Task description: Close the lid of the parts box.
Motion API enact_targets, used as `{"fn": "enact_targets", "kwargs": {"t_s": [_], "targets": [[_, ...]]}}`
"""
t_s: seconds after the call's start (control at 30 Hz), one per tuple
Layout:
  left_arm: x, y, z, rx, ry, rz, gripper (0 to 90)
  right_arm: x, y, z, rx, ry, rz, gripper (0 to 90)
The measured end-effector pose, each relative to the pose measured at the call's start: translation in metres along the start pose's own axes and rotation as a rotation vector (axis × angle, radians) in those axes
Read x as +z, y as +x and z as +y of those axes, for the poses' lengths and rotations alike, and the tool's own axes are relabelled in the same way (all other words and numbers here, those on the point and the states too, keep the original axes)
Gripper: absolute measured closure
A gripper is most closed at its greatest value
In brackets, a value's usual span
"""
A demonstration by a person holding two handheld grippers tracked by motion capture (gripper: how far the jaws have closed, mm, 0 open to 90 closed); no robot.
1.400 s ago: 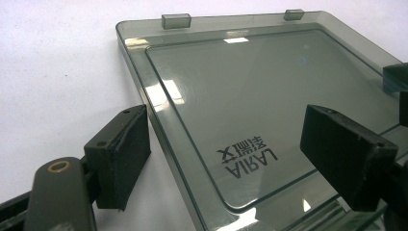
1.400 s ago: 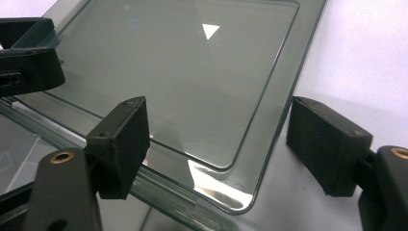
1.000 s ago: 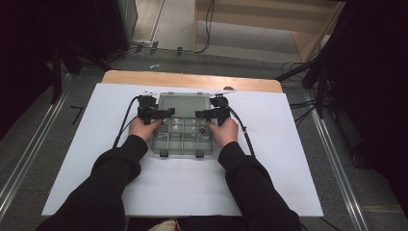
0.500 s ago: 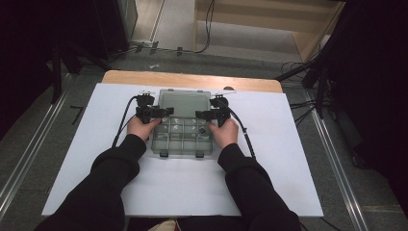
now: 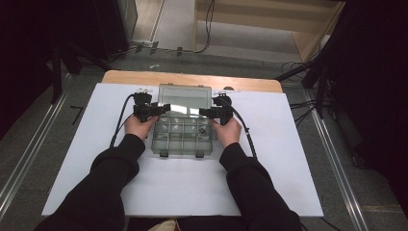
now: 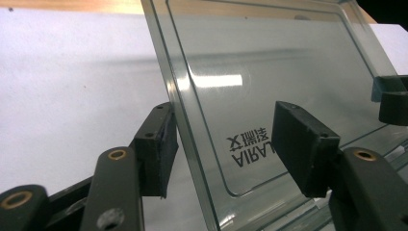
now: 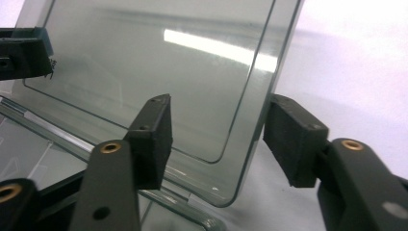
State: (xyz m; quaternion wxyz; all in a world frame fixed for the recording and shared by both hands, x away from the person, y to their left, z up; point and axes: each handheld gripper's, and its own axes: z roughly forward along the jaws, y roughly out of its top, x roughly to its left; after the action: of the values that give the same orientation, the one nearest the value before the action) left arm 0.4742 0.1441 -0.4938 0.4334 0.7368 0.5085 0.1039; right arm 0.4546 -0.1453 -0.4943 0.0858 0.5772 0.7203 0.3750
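Observation:
A clear plastic compartment box (image 5: 180,137) lies on the white sheet between my two hands, its lid (image 5: 185,98) raised and leaning back. My left gripper (image 5: 161,109) is open around the lid's left edge. In the left gripper view the lid (image 6: 269,72) stands between the jaws of the left gripper (image 6: 228,144), its edge close to the left pad (image 6: 156,149). My right gripper (image 5: 206,113) is open around the right edge. The right gripper view has the lid (image 7: 159,72) passing through the wide gap of the right gripper (image 7: 223,139).
A white sheet (image 5: 288,159) covers most of the wooden table (image 5: 192,78). One small dark item (image 5: 203,130) sits in a compartment on the right of the box. Two latches (image 5: 163,154) hang on the box's near side. Grey floor and cables surround the table.

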Motion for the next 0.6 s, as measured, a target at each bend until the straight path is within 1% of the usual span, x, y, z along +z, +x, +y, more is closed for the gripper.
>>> {"fn": "enact_targets", "kwargs": {"t_s": [0.07,0.17,0.2,0.37,0.43,0.6], "targets": [[-0.002,-0.001,0.001,0.004,-0.010,0.003,44.9,-0.002,0.000,0.001,-0.005,-0.009,-0.009,45.9],[-0.004,-0.002,0.002,0.017,-0.012,0.006,46.3,-0.005,0.001,0.002,-0.008,-0.014,-0.012,48.3],[-0.005,-0.002,0.002,0.024,-0.015,0.007,46.3,-0.006,0.000,0.002,-0.005,-0.015,-0.009,48.9],[-0.009,-0.003,0.004,0.017,-0.033,-0.008,46.3,-0.012,-0.001,0.004,0.013,-0.026,0.020,50.0],[-0.011,-0.004,0.004,0.017,-0.036,-0.014,46.3,-0.015,-0.001,0.005,0.002,-0.029,0.024,50.2],[-0.017,-0.006,0.006,0.022,-0.048,-0.023,46.2,-0.021,-0.001,0.006,-0.005,-0.034,0.041,50.5]]}}
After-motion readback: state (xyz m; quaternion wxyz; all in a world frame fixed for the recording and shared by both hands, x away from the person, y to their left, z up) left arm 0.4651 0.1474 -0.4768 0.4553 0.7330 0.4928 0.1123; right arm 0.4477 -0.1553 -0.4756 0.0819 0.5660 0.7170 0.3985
